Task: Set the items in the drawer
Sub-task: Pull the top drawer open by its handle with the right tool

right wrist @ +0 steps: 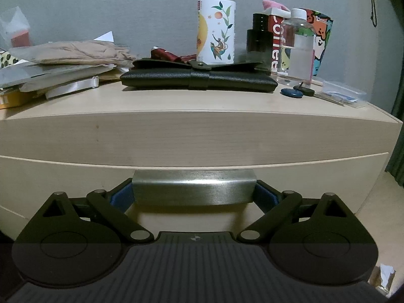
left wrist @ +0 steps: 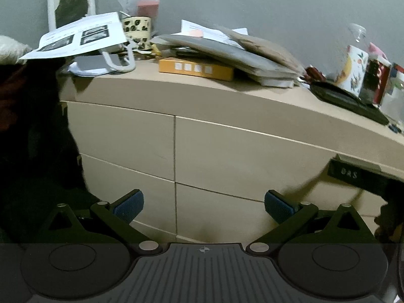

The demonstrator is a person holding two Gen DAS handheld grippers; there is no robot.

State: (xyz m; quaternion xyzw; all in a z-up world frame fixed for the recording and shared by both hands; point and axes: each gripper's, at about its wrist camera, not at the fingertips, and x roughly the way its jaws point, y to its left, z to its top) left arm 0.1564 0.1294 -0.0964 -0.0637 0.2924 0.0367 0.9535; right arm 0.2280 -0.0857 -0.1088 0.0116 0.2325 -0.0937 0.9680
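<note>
Directly ahead of the right gripper (right wrist: 194, 198) sat the brushed metal handle (right wrist: 193, 187) of the top drawer (right wrist: 75, 176), lying between the two blue-padded fingers. The fingers flanked both ends of the handle, and their pads appeared to touch or nearly touch it; firm contact could not be confirmed. The drawer front was flush with the dresser (right wrist: 192, 136), so the drawer stood closed.

The left gripper (left wrist: 204, 205) was held apart from the dresser front with its fingers spread wide and nothing between them. It faced the seam between two lower drawer fronts. At the right edge of the left wrist view, a dark part of the right gripper's body was visible at the drawer handle.

On the dresser top, above and behind the handle, lay a black wallet (right wrist: 199, 77) with a snap strap, flat and near the front edge. Behind it stood a tall printed can (right wrist: 216, 31), a dark bottle (right wrist: 258, 39), a clear bottle (right wrist: 298, 48) with a white cap and a colourful cup (right wrist: 322, 40). A blue oval tag (right wrist: 291, 93) and a small clear plastic packet (right wrist: 344, 96) lay to the right of the wallet. To the left was a stack of papers and sleeves (right wrist: 63, 68), resting on a yellow box (left wrist: 195, 68).

A leopard-print cup (left wrist: 137, 29) stood further left; its contents could not be determined.
</note>
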